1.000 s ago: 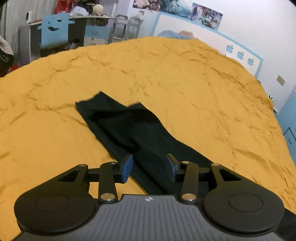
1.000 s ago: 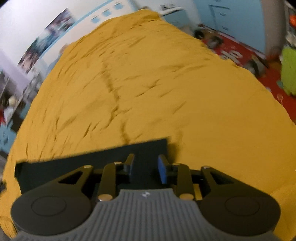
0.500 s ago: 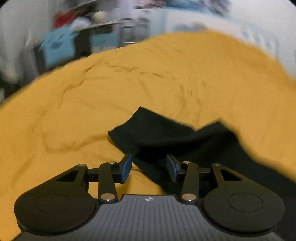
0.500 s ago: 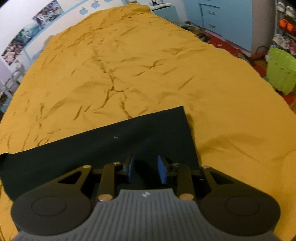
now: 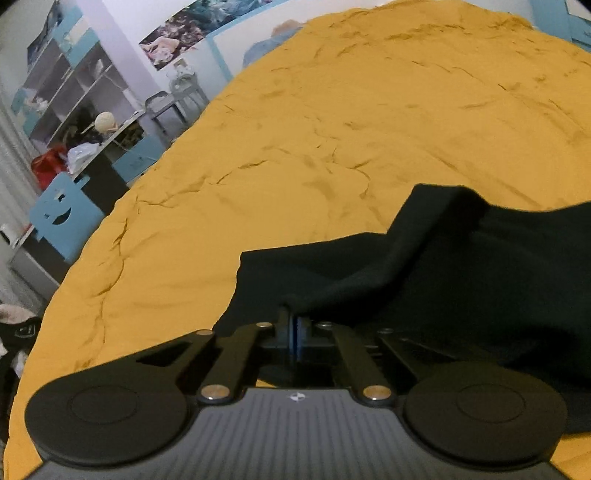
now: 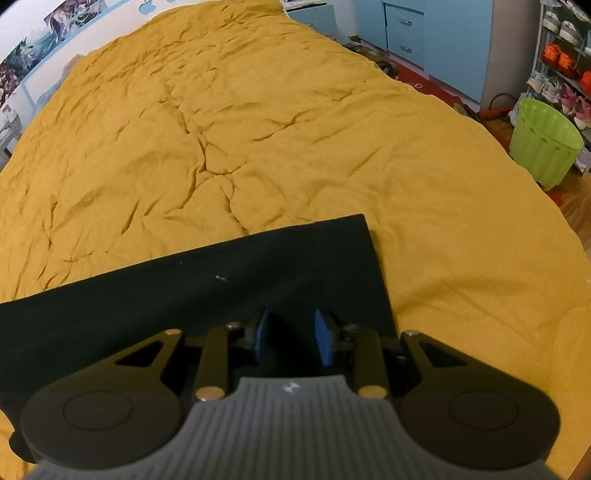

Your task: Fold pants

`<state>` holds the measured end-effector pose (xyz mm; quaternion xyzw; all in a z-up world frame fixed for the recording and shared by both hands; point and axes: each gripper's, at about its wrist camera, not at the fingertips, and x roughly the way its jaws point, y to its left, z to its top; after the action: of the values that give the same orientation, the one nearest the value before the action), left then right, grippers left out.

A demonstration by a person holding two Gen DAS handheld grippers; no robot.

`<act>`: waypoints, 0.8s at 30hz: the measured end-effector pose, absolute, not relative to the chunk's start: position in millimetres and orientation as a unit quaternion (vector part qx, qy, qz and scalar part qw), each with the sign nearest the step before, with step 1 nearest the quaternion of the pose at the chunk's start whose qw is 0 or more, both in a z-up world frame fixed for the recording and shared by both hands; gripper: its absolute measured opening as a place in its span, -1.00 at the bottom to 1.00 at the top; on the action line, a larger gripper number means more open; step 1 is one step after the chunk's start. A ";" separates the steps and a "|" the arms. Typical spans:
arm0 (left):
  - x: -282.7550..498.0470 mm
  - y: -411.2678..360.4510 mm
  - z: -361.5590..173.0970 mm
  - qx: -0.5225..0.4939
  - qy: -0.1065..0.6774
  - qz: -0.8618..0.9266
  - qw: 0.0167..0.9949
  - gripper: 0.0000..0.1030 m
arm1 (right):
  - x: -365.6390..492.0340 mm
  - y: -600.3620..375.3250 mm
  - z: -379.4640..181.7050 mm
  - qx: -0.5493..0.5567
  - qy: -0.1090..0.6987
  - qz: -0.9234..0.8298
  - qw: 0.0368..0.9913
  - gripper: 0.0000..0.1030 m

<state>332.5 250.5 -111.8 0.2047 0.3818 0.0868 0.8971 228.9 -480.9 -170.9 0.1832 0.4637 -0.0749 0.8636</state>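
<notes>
Black pants [image 5: 443, 266] lie on a mustard-yellow bedspread [image 5: 295, 147]. In the left wrist view one end of them is rumpled, with a fold rising from my left gripper [image 5: 293, 321]. Its jaws are closing and stand together on a pinch of that cloth near the edge. In the right wrist view the pants [image 6: 184, 295] lie flat as a long band with a square corner at the right. My right gripper [image 6: 291, 332] hovers over that end, its blue pads [image 6: 323, 341] apart with nothing pressed between them.
The wrinkled bedspread [image 6: 258, 129] stretches far beyond the pants. A green basket [image 6: 543, 144] and blue drawers [image 6: 406, 33] stand off the bed's right side. A blue chair [image 5: 59, 218] and cluttered shelves [image 5: 74, 96] stand off its left side.
My left gripper rolled, dropped to the pants' edge and shut on the cloth, which now bunches up. The right gripper moved slightly closer over the flat end and stayed open.
</notes>
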 end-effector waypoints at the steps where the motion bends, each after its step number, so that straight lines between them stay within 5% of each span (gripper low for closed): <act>1: 329.0 250.4 -108.5 0.202 0.375 0.091 0.900 -0.99 | 229.2 -481.2 -171.2 0.185 0.463 -0.075 0.864 -0.53; 11: 322.2 268.4 -6.7 0.208 0.338 0.131 0.908 -0.99 | 227.9 -485.9 -173.3 0.193 0.460 -0.072 0.864 -0.53; 18: 412.9 272.9 -62.2 0.244 0.444 0.168 0.846 -0.98 | 230.6 -483.6 -172.3 0.188 0.464 -0.075 0.863 -0.53; 24: 423.8 284.4 -90.1 0.183 0.437 0.212 0.855 -0.46 | 231.9 -483.5 -170.7 0.178 0.469 -0.074 0.862 -0.53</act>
<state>423.8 284.4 -90.1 0.1830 0.4366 0.2117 0.8550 231.9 -483.5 -170.7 0.1777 0.4687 -0.0741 0.8621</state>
